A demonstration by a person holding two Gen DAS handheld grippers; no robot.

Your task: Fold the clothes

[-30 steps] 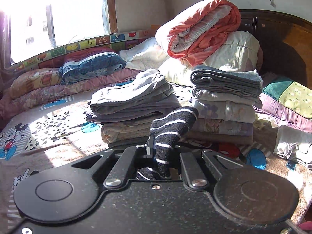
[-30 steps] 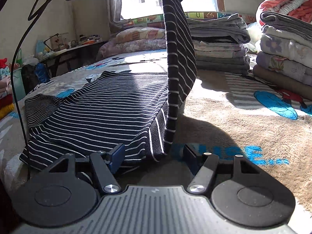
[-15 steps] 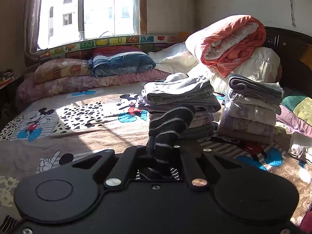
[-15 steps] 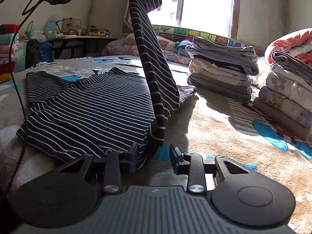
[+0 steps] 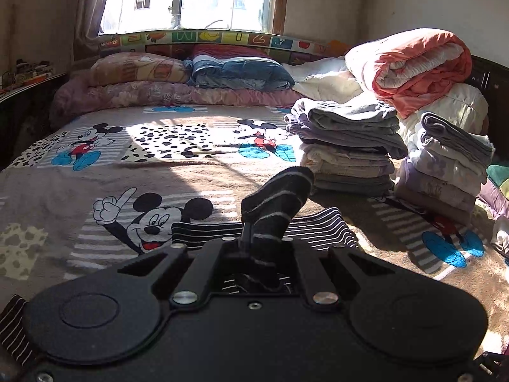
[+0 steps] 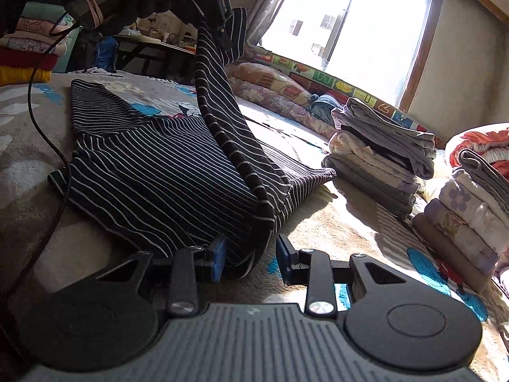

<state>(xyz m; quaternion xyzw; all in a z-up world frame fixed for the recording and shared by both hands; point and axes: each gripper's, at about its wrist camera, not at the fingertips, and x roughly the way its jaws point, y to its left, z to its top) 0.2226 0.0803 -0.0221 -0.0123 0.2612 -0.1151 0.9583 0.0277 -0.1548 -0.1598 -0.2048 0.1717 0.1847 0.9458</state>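
A black shirt with thin white stripes (image 6: 152, 172) lies spread on the bed. One side of it is lifted in a long strip (image 6: 222, 102) up to my left gripper (image 6: 219, 9), seen at the top of the right wrist view. In the left wrist view my left gripper (image 5: 257, 242) is shut on a bunched fold of the shirt (image 5: 276, 200), which sticks up between its fingers. My right gripper (image 6: 251, 254) is low on the bed at the shirt's near corner. Its blue pads (image 6: 219, 256) stand apart, with the folded edge between them and a gap on the right side.
Two stacks of folded clothes (image 5: 346, 146) (image 5: 445, 172) stand on the right of the bed, with a rolled orange quilt (image 5: 413, 67) behind. The Mickey Mouse blanket (image 5: 95, 175) is bare to the left. A black cable (image 6: 47, 127) hangs at the left.
My left gripper has carried the lifted side of the shirt leftward, so the strip now leans over the spread part. My right gripper's fingers have narrowed around the shirt's near edge.
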